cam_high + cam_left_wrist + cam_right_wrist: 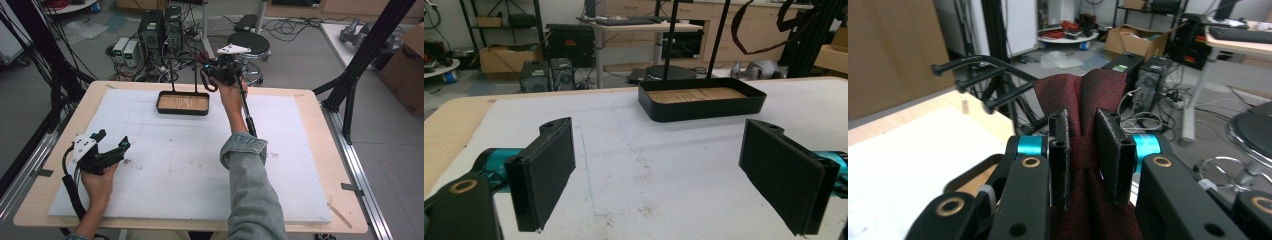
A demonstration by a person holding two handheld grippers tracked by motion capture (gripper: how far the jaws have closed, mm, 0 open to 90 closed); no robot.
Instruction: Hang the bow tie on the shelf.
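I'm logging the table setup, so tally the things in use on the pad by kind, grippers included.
Grippers: 2, the left gripper open and the right gripper shut on the cloth.
Trays: 1, the black tray with two upright posts.
Cloths: 1, the dark red cloth.
Total: 4

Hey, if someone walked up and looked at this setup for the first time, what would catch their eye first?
Probably the dark red cloth pinched between the jaws of the right gripper, held up over the far edge of the table behind the black tray with its wooden floor. After that, the left gripper, jaws wide apart and empty, resting at the near left of the white mat.
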